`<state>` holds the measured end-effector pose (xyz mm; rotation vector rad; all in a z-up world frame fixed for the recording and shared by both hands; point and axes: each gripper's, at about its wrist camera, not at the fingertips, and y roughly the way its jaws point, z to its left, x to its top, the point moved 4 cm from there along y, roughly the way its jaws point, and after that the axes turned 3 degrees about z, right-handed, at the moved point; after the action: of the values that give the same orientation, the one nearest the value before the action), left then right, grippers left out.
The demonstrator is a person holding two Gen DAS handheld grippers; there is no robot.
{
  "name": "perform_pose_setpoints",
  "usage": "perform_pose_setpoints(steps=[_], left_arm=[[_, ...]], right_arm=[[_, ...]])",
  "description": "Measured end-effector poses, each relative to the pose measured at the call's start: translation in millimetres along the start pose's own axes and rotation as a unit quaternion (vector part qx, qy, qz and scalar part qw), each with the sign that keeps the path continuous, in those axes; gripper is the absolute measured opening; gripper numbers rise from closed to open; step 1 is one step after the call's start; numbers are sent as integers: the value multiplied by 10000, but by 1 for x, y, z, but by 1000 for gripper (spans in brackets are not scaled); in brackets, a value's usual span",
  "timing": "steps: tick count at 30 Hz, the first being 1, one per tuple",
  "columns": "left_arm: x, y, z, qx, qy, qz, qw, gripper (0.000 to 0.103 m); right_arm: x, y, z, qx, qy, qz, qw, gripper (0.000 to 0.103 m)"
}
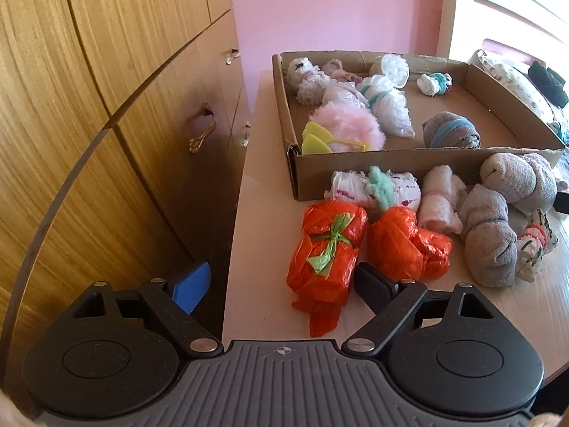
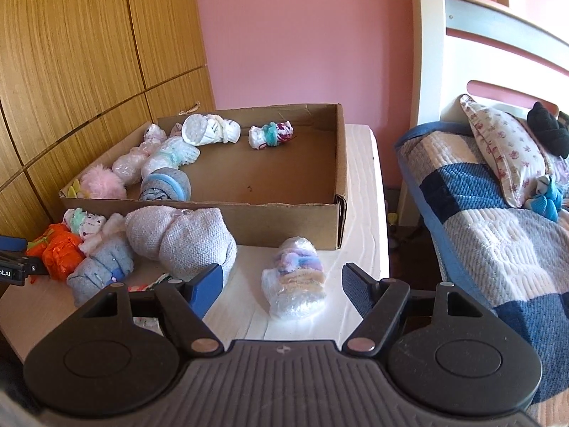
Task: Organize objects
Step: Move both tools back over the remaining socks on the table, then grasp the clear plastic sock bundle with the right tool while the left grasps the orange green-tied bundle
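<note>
- the task looks roughly half done: the cardboard box (image 2: 306, 210) already holds a pink fluffy puff (image 1: 341, 128), several white plastic-wrapped bundles (image 1: 387, 101), a grey roll with a blue band (image 1: 450, 131) and a small white-and-teal bundle (image 2: 270, 135); its right half is bare.
- left outside, on the bench (image 1: 263, 249) in front of the box: two orange-wrapped bundles, one with a green tie (image 1: 329, 245) and one beside it (image 1: 405, 242), plus grey sock rolls (image 1: 489, 238), a pink-white roll (image 1: 439, 206) and a pastel wrapped bundle (image 2: 295, 281).
- the left claw (image 1: 284, 284) gapes wide, straddling the green-tied orange bundle, gripping nothing yet.
- the right claw (image 2: 281, 284) is open around the pastel bundle, pads clear of it, though the fisheye makes the gap hard to judge.
- the bench is pale wood-look laminate; a wooden wardrobe (image 1: 89, 106) stands left, a pink wall (image 2: 302, 35) behind, a bed (image 2: 498, 220) with quilt right.
</note>
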<state>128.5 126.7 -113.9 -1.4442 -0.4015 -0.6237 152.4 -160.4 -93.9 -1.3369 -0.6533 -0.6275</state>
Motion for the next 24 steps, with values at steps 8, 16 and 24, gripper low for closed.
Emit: perform_pose_setpoints(steps=[8,16,24], left_arm=[[6,5,-3,-131,63,-62,9999,87],[8,7,-5,-153,84,-104,9998,87],[11,8,-9,-222,147,-156,9995,80]], right_arm=[[0,5,0,32,-17,74,10000,61],[-1,8,4,35,-61,160,9998,54],[-1,8,7,63,-162,187,9997,40]])
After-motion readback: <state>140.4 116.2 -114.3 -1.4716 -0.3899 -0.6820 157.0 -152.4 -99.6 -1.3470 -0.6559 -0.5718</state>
